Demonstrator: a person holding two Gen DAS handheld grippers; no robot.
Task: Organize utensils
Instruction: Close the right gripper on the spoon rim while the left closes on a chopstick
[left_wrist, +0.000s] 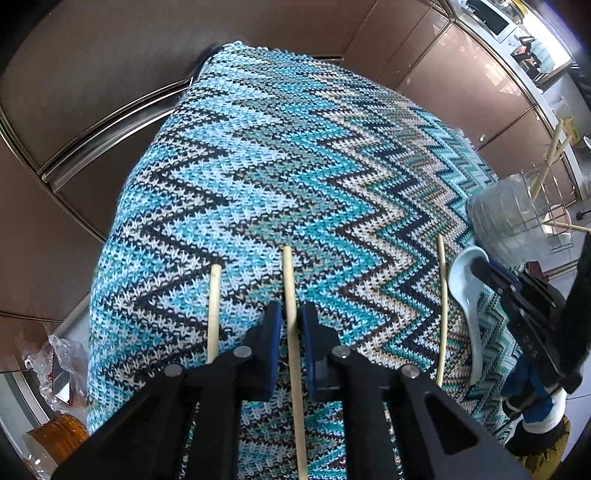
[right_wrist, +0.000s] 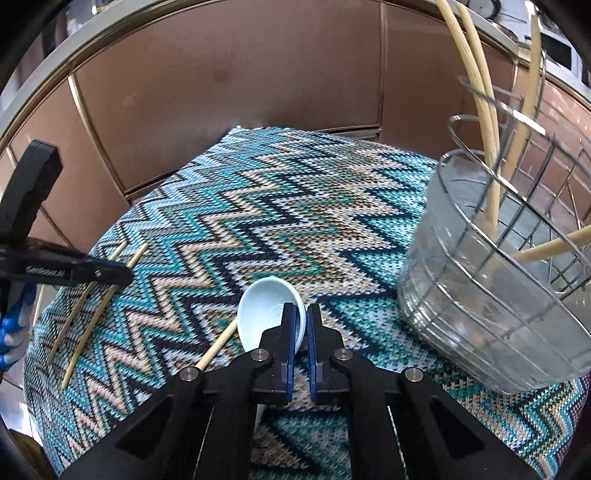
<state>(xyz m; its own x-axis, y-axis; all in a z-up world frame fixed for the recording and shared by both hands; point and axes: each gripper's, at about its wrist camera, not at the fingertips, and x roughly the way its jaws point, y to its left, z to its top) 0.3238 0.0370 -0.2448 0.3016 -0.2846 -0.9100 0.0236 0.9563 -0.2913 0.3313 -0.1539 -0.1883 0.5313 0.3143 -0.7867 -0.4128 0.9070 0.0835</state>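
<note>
A zigzag knit cloth (left_wrist: 295, 166) covers the table. On it lie three wooden chopsticks, side by side. My left gripper (left_wrist: 291, 314) is shut on the middle chopstick (left_wrist: 288, 273), its blue pads on either side of the stick. The other two chopsticks (left_wrist: 214, 310) (left_wrist: 442, 306) lie loose to the left and right. A pale blue ceramic spoon (right_wrist: 262, 306) rests on the cloth. My right gripper (right_wrist: 301, 314) is shut on the spoon's bowl rim, one pad inside the bowl and one outside. The right wrist view shows the left gripper (right_wrist: 123, 277) low over the chopsticks (right_wrist: 88, 317).
A wire utensil holder (right_wrist: 524, 173) with several chopsticks stands in a clear plastic tub (right_wrist: 480, 295) at the cloth's right side. Brown cabinet doors (right_wrist: 221, 92) ring the table. A plastic bag (left_wrist: 59, 365) and an amber tape roll (left_wrist: 55, 435) lie off the left edge.
</note>
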